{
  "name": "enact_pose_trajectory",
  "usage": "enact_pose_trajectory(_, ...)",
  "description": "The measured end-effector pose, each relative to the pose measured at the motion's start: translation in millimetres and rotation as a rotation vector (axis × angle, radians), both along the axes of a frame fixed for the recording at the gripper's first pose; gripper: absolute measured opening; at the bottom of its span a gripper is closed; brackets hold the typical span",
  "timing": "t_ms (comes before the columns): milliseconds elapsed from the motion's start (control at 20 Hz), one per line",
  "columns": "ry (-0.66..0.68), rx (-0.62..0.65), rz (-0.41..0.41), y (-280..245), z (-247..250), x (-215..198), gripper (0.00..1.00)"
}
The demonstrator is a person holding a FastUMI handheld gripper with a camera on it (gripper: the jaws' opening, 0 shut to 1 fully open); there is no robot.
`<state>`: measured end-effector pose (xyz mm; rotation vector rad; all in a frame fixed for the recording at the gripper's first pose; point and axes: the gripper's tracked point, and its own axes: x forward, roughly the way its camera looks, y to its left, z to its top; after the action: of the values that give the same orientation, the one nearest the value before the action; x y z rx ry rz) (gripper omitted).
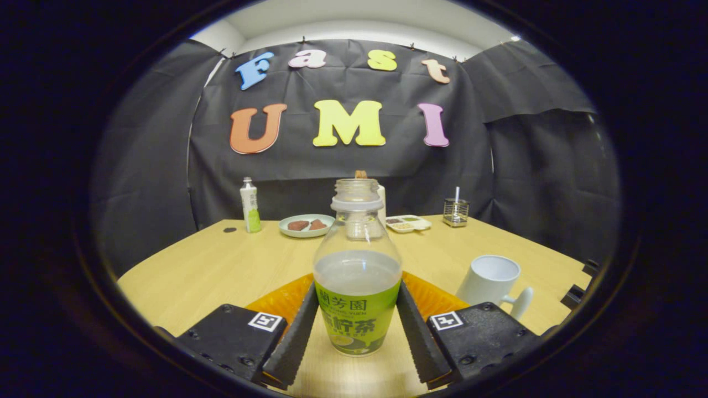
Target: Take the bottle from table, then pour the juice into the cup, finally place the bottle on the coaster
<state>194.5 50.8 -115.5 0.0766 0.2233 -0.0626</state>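
A clear bottle (pixel 357 287) with a green label and no cap stands upright between my fingers, about half full of pale juice. My gripper (pixel 357 288) is shut on it, both ribbed pads (pixel 301 326) pressing on the label's sides. An orange coaster (pixel 282 301) lies on the wooden table (pixel 210 271) just behind the bottle, partly hidden by it and by the fingers. I cannot tell whether the bottle's base rests on the table or hangs just above it. To the right of the fingers, a white cup (pixel 489 282) stands upright with its handle turned toward me.
At the far side of the table stand a small white and green bottle (pixel 250 205), a plate (pixel 306 225) with brown pieces, a divided white tray (pixel 408 223) and a wire holder (pixel 456 213). Black cloth walls close the booth behind.
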Motion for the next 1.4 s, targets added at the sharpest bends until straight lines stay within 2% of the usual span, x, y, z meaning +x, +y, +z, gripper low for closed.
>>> enact_pose_trajectory(250,-0.021,-0.021,0.020,1,18,-11,0.82)
enact_pose_trajectory(500,-0.021,0.077,0.034,3,35,-18,0.82)
enact_pose_trajectory(1000,-0.038,0.433,0.126,13,57,-18,0.81)
enact_pose_trajectory(1200,-0.012,0.561,0.138,13,49,-12,0.81)
enact_pose_trajectory(1400,0.012,0.763,0.154,19,38,-7,0.81)
